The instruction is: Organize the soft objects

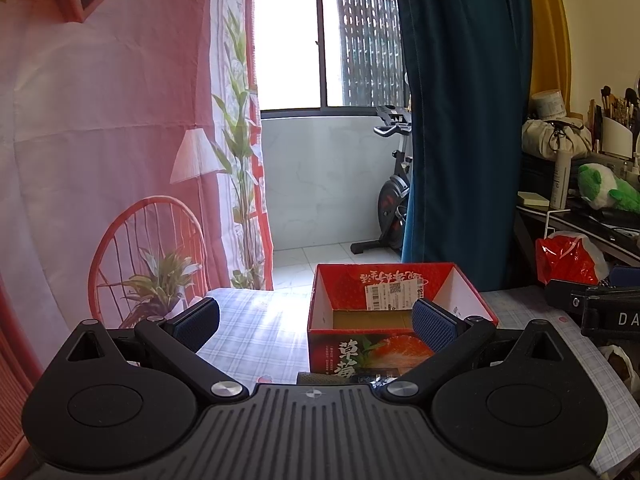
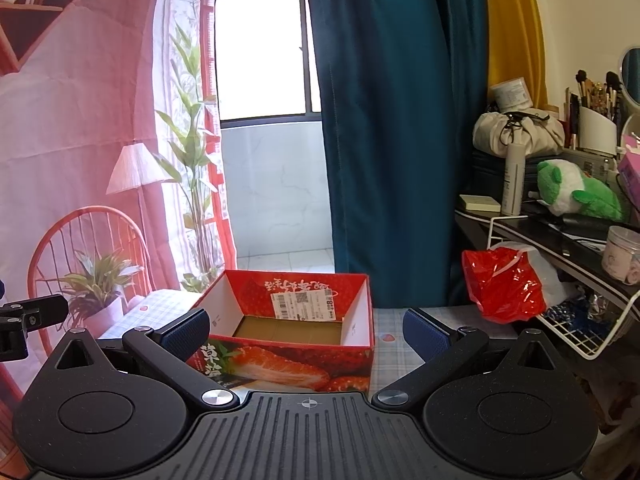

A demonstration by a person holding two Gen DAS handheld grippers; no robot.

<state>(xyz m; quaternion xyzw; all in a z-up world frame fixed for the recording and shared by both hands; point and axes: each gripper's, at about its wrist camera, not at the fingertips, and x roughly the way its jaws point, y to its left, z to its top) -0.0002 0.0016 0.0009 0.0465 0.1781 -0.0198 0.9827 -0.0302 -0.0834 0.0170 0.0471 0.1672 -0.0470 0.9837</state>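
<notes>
A red strawberry-print cardboard box (image 1: pixel 400 344) stands open and empty on the checked tablecloth; it also shows in the right wrist view (image 2: pixel 296 360). My left gripper (image 1: pixel 316 320) is open and empty, held just in front of the box and left of it. My right gripper (image 2: pixel 306 334) is open and empty, with the box between its fingers' line of sight. A green and white plush toy (image 2: pixel 576 194) lies on the dark shelf at the right; it also shows in the left wrist view (image 1: pixel 604 188).
A red plastic bag (image 2: pixel 504 284) hangs by a white wire basket (image 2: pixel 600 332) at the right. The shelf holds a white bottle (image 2: pixel 513 180), a cloth bundle (image 2: pixel 516 132) and brushes. A blue curtain (image 2: pixel 400 140) hangs behind the table. The other gripper (image 1: pixel 600 308) shows at the right edge.
</notes>
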